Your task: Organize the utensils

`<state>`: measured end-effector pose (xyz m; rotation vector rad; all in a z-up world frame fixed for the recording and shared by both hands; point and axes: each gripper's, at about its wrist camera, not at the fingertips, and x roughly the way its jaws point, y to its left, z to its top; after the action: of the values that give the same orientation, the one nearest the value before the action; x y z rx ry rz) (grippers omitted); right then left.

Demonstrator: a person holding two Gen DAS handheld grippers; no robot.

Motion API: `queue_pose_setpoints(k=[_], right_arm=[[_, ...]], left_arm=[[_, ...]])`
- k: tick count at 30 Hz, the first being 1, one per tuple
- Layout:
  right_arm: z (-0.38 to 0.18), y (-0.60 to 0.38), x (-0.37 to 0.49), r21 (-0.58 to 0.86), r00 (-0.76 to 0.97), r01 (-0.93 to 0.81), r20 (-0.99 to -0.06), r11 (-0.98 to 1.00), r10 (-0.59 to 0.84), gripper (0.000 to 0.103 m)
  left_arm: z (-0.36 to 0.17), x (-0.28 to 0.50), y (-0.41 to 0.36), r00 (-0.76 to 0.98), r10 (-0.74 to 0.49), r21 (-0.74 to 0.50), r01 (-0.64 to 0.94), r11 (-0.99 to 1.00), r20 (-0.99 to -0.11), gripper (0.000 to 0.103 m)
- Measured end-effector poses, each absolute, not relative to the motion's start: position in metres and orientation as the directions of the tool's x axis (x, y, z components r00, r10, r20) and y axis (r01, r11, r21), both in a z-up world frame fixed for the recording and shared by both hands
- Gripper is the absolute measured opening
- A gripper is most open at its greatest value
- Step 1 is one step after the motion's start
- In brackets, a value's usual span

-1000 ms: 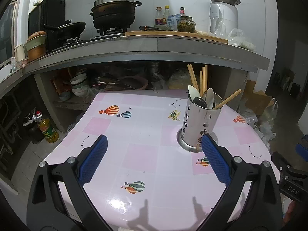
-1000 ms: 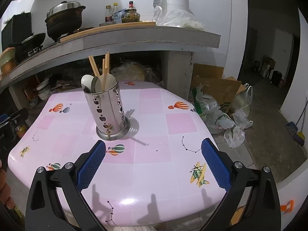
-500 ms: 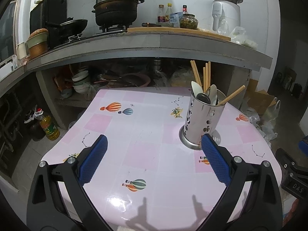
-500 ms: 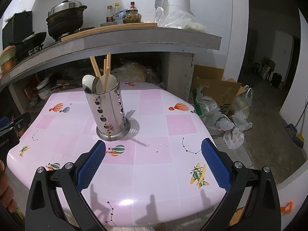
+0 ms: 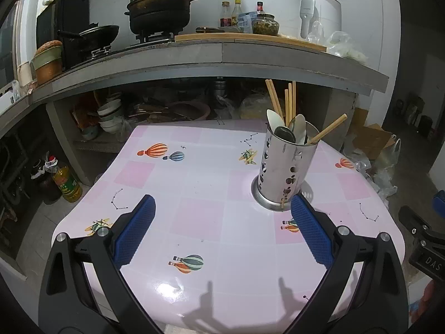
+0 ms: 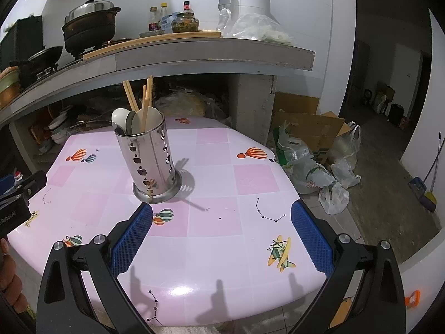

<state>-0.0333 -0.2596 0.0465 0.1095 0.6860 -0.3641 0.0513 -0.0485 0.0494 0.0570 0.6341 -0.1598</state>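
Toward the bench's far right edge stands the perforated steel utensil holder (image 5: 286, 167) with wooden chopsticks (image 5: 287, 101) and pale spoons (image 6: 121, 119). Left gripper (image 5: 222, 232) and right gripper (image 6: 221, 240) jaws gape wide, empty. Chopsticks look light, stiff, slippery: pinch mid-shaft.

The pale pink and white checked counter (image 5: 200, 217) is printed with striped hot-air balloons in orange, teal and grey, small yellow-green aeroplanes and thin black constellation lines. On it the shiny silver steel utensil holder (image 5: 285, 169), pierced with dark apple-shaped holes, carries tan wooden chopsticks (image 5: 289, 98) and off-white spoons (image 6: 119, 118), with one darker spoon that may be grey metal. Both the left tongs (image 5: 221, 203) and the right tongs (image 6: 221, 208) are matte black with bright blue, fine-gridded pads (image 6: 130, 239).
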Motion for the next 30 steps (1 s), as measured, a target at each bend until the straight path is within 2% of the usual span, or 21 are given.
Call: queue_pose_setpoints(k=[30], right_arm=[[0.0470, -0.2564, -0.0326, -0.024, 0.715, 0.359, -0.636, 0.933, -0.291, 0.097]], left_arm=[[0.0515, 0.0532, -0.0429, 0.791, -0.124, 0.000, 0.155, 0.988, -0.599, 0.094]])
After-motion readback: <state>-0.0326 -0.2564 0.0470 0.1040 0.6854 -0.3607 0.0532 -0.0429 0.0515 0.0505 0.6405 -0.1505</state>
